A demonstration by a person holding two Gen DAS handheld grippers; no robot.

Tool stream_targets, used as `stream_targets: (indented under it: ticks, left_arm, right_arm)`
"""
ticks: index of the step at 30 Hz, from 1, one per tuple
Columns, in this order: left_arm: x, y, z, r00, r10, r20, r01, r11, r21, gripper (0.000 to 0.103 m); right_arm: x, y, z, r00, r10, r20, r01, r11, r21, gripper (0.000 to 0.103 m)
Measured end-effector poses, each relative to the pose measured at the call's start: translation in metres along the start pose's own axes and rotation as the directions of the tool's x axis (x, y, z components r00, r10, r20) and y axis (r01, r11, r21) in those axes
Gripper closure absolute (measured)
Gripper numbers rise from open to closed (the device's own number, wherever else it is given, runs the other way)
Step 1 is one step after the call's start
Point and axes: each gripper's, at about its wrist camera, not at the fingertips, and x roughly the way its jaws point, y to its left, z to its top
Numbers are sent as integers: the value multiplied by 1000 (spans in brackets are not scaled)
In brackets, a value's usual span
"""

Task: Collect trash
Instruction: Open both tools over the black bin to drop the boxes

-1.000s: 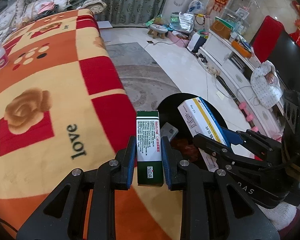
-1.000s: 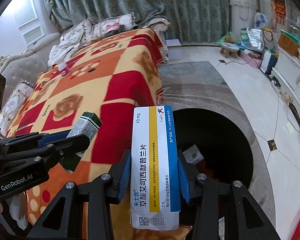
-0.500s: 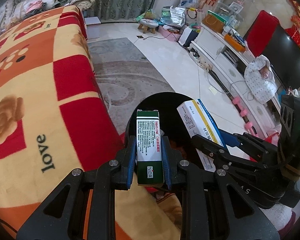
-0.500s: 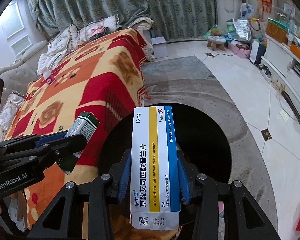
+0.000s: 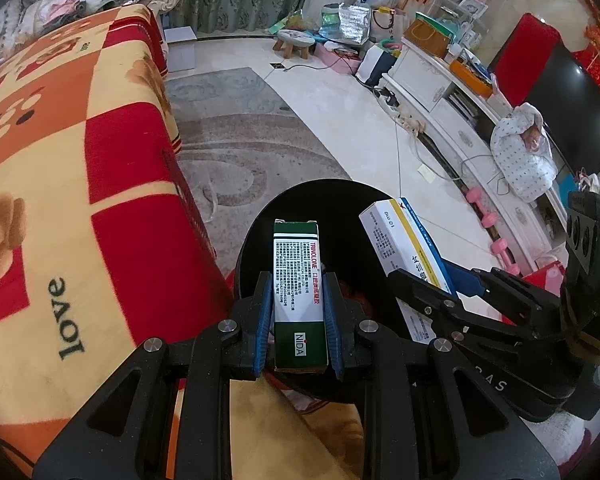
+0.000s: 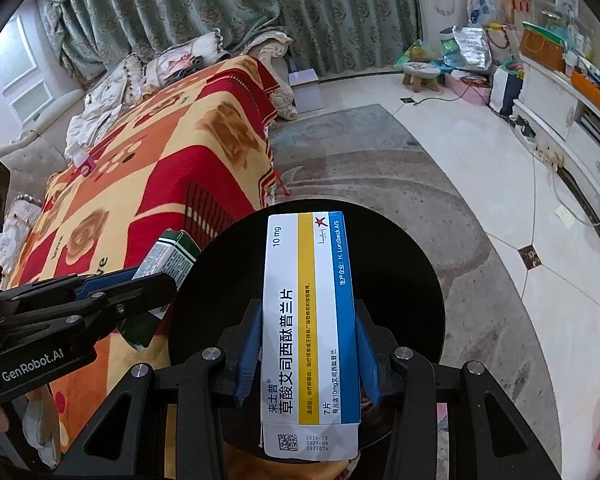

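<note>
Light, crushable cartons: green box (image 5: 299, 300) clamped in left gripper (image 5: 299, 312), white box (image 6: 310, 332) clamped in right gripper (image 6: 308, 344), black bin (image 6: 400, 280) just beyond both.

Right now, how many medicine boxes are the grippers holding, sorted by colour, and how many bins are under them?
Green and white box, in the left gripper: 1
White, yellow and blue box, in the right gripper: 1
Black bin: 1
Total: 3
</note>
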Motion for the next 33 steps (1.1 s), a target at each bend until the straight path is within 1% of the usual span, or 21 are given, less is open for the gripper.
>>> stream_targets:
  ticks: [14, 15, 18, 19, 22, 24, 25, 28, 33]
  left_arm:
    - [7, 4, 3, 999, -33, -8, 33, 999, -19, 79]
    - [7, 4, 3, 999, -35, -9, 35, 999, -18, 78]
    - [5, 2, 2, 999, -42, -5, 41, 999, -17, 60]
    - [4, 3, 2, 999, -45, -1, 45, 999, -18, 57]
    - [-1, 3, 0, 999, -38, 13, 39, 999, -13, 53]
    - [-5, 5, -2, 999, -29, 25, 29, 1000, -10, 51]
    - [-7, 5, -2, 999, -28, 28, 28, 1000, -11, 50]
    - [-11, 10, -5, 999, -20, 33, 21, 1000, -21, 50]
    - [-20, 10, -11, 999, 11, 51, -10, 1000, -12, 49]
  right_arm:
    - [1, -15, 1, 1000, -11, 6, 11, 999, 45, 62]
    - [2, -15, 2, 1000, -10, 5, 10, 999, 47, 62]
    - [5, -13, 2, 1000, -9, -1, 9, 999, 44, 62]
    - [5, -12, 2, 1000, -8, -2, 8, 999, 42, 62]
    - [5, -12, 2, 1000, -1, 1, 1, 999, 48, 62]
    - [4, -13, 2, 1000, -3, 1, 3, 998, 58, 57]
    - [4, -13, 2, 1000, -3, 1, 2, 998, 62, 56]
    - [3, -11, 2, 1000, -1, 0, 1, 998, 65, 56]
    - [-2, -2, 0, 1000, -4, 10, 4, 999, 44, 55]
